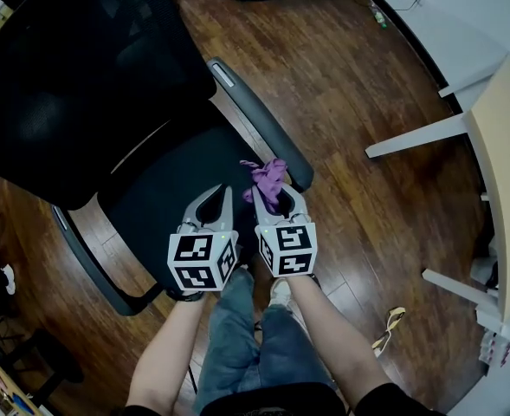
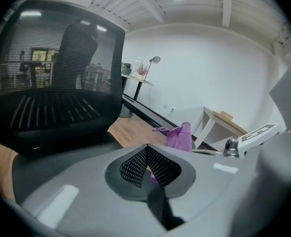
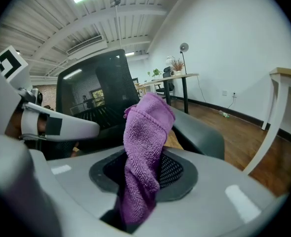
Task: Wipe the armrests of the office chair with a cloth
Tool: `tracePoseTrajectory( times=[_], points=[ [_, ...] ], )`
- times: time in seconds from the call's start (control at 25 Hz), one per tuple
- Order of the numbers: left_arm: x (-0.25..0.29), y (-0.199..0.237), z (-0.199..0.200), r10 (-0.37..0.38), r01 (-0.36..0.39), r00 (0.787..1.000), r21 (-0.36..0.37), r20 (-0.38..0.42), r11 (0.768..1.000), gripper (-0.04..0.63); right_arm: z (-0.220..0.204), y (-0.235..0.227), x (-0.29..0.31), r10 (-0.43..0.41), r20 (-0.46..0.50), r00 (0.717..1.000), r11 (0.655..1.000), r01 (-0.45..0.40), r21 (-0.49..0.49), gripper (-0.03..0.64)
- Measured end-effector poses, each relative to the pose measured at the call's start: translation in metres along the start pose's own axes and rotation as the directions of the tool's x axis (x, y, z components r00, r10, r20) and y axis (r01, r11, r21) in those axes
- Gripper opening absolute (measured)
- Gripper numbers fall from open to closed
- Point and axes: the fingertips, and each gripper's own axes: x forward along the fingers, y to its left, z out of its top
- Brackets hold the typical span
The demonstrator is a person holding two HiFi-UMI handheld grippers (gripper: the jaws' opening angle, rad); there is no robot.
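A black office chair stands on a wooden floor, its mesh backrest at the far left and its seat directly below the person. Both tools are held side by side over the near right part of the seat, well clear of the backrest.

The right tool is clamped on a purple cloth. In the right gripper view its jaws press on the cloth from both sides, and the fabric stands up in a bunched fold above them and trails down below the right tool. From the head view the cloth sits at the near end of the right armrest, a long dark pad running away toward the far left. Whether cloth and pad touch cannot be told. In the right gripper view that armrest lies just beyond the cloth to the right.

The left tool is just left of the right one, nearly touching it. In the left gripper view its jaws are together with nothing between them; the cloth shows past them to the right.

The left armrest runs along the near left side of the seat, apart from both tools.
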Motion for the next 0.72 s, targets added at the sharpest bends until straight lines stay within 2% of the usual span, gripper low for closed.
tracePoseTrajectory(
  times=[0.4, 0.72],
  points=[
    [-0.015, -0.036, -0.058, 0.027, -0.026, 0.999, -0.025, 0.029, 0.999, 0.006, -0.05, -0.02, -0.034, 0.04, -0.01, 0.999, 0.998, -0.041, -0.052, 0.117],
    [-0.004, -0.033, -0.097, 0.033, -0.033, 0.999, 0.004, 0.033, 0.999, 0.005, -0.094, -0.033, -0.019, 0.05, -0.002, 0.999, 0.999, -0.05, -0.001, 0.117]
  ],
)
